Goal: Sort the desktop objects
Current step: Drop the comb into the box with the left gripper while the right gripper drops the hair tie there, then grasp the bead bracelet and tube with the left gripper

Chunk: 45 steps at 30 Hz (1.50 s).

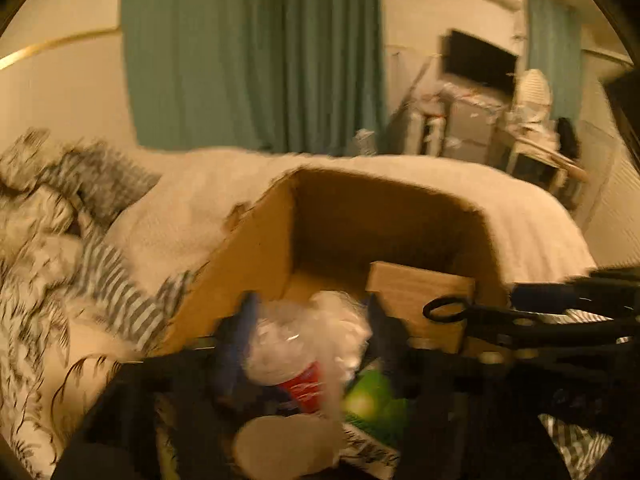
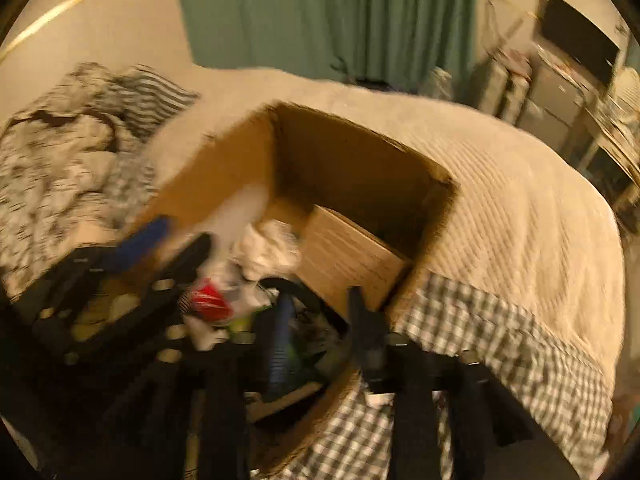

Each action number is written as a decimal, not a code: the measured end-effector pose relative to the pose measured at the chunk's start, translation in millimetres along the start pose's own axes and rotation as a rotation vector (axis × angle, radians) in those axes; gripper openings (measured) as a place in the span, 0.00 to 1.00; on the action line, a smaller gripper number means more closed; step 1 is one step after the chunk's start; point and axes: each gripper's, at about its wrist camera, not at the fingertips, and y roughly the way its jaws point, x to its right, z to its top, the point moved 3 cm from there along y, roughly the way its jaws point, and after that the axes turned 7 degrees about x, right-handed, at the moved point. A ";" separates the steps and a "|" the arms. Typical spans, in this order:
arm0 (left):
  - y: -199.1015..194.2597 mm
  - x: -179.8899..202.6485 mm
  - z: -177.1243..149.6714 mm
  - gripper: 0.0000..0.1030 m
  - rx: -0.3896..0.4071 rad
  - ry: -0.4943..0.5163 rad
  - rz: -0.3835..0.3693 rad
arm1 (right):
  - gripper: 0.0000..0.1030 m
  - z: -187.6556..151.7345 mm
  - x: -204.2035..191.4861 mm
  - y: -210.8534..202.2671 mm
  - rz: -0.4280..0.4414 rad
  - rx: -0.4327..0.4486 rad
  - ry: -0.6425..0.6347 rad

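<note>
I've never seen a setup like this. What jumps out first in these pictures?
An open cardboard box sits on a cream bedspread, with a smaller wooden box inside. The left gripper holds a clear plastic bottle with a red label over it. Green curtains hang behind.

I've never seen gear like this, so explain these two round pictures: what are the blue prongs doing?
A person holds a two-finger gripper in each hand; each carries a fisheye camera looking along its fingers, one picture per hand. The left gripper grips a clear plastic bottle with a red label over an open brown cardboard box on a cream quilted bed. Inside lie a pale wooden block and crumpled white paper. The right gripper hovers at the box; blur hides its grip.
</note>
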 end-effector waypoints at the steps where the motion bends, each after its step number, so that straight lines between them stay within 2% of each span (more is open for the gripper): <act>1: -0.2 -3.7 -0.5 0.86 -0.012 -0.031 -0.012 | 0.46 -2.3 5.9 2.0 -0.016 -0.031 0.019; 3: -7.9 -8.5 0.1 0.86 0.001 -0.089 -0.063 | 0.46 -3.4 21.4 -1.1 -0.015 -0.057 0.072; 5: -18.9 -6.3 1.6 0.88 0.021 -0.100 -0.077 | 0.47 -11.1 33.3 -15.4 -0.005 -0.047 0.101; 9: -47.1 10.6 -2.1 0.88 0.046 -0.051 -0.097 | 0.47 -32.9 47.8 -47.5 -0.005 -0.030 0.139; 11: -61.6 23.5 -7.5 0.94 0.053 -0.027 -0.123 | 0.48 -47.4 55.3 -68.4 -0.003 0.003 0.146; 13: -79.7 44.8 -19.2 1.00 0.051 -0.001 -0.179 | 0.50 -66.5 65.7 -87.5 -0.017 0.019 0.136; 15: -89.2 66.3 -33.5 1.00 0.024 0.023 -0.215 | 0.50 -91.1 82.5 -104.0 -0.052 0.019 0.126; 19: -97.5 117.6 -71.7 1.00 -0.088 0.050 -0.334 | 0.50 -133.3 125.7 -123.7 -0.101 0.056 0.168; 22: -97.1 142.3 -96.1 1.00 -0.130 0.059 -0.380 | 0.50 -172.1 161.0 -132.6 -0.138 0.129 0.221; 23: -96.8 149.5 -104.3 1.00 -0.130 0.064 -0.386 | 0.50 -179.9 167.8 -131.8 -0.136 0.125 0.231; 26: -89.0 165.1 -123.2 1.00 -0.137 0.086 -0.367 | 0.50 -200.3 193.0 -127.4 -0.155 0.100 0.249; 28: -75.9 174.2 -132.0 1.00 -0.166 0.123 -0.328 | 0.50 -200.7 207.6 -123.0 -0.140 0.103 0.274; 30: -57.9 181.8 -140.7 1.00 -0.206 0.157 -0.247 | 0.50 -193.7 217.7 -118.7 -0.112 0.132 0.291; 34: -30.3 190.3 -148.1 1.00 -0.248 0.155 -0.203 | 0.50 -187.4 223.6 -107.9 -0.076 0.197 0.282; 37: -12.6 197.2 -143.8 1.00 -0.220 0.185 -0.133 | 0.50 -190.0 218.7 -95.0 -0.088 0.197 0.215; 42: 9.8 209.9 -138.0 1.00 -0.150 0.228 -0.124 | 0.50 -196.1 213.6 -73.2 -0.070 0.139 0.159; 45: 29.1 216.3 -140.3 0.86 -0.171 0.271 -0.108 | 0.50 -199.7 215.8 -68.3 -0.088 0.126 0.149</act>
